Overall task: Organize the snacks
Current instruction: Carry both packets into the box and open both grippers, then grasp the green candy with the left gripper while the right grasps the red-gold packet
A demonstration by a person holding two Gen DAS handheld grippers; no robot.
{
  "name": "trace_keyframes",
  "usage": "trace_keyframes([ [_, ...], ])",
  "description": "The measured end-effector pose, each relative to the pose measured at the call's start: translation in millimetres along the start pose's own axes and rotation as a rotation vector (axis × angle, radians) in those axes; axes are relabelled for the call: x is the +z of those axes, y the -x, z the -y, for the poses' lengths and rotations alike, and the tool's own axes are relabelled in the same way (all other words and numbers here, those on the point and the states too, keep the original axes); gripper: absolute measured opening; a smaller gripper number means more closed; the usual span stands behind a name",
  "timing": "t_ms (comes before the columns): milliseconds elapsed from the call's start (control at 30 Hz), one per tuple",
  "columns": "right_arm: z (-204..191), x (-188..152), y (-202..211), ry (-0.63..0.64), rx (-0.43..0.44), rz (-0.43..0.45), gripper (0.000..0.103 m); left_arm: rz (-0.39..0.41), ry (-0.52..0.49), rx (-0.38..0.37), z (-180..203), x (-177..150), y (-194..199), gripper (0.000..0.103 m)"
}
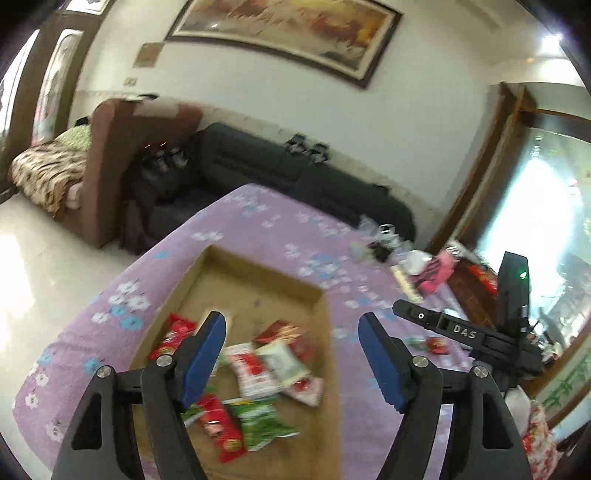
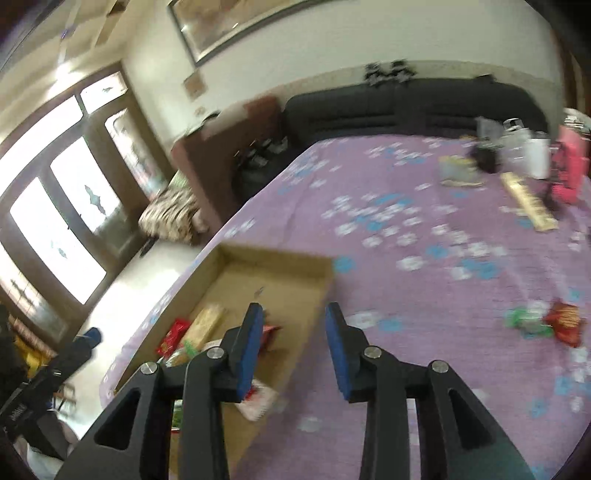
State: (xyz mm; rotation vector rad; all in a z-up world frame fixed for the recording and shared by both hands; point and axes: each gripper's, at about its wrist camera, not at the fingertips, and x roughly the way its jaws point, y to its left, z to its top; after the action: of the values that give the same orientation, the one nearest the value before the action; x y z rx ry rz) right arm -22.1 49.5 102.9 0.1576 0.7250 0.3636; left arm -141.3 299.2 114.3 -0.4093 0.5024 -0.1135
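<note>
A framed painting (image 1: 288,33) is hung at the top of the frame above a black sofa (image 1: 280,173), with glazed doors (image 2: 59,229) seen at left.

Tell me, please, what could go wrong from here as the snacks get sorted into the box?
The shallow brown cardboard box sits near the edge of the purple flowered tablecloth; a nudge might push it off. The red and green snack packets left outside lie apart from the box, so the empty, open right tongs may miss them.
</note>
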Motion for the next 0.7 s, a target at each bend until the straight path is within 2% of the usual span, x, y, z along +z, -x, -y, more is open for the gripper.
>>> trace_keyframes([
  [133,47.5,-1.2,42.8,-0.07,-0.061,0.066,0.034,0.008,0.003,-0.094,24.7,5.9,13.1,0.078],
  [333,108.5,0.0,108.3,-0.173,-0.114,0.102,0.034,0.017,-0.058,-0.116,66.1,26.4,43.3,0.078],
  [600,136.2,14.8,252.1,-0.168,-0.256,0.295,0.034,0.156,-0.268,-0.135,151.9,92.3,138.0,0.078],
  [700,134.7,26.5,312.9,-0.131,-0.343,0.376,0.034,0.195,-0.366,-0.132,185.9,125.3,167.8,0.078],
])
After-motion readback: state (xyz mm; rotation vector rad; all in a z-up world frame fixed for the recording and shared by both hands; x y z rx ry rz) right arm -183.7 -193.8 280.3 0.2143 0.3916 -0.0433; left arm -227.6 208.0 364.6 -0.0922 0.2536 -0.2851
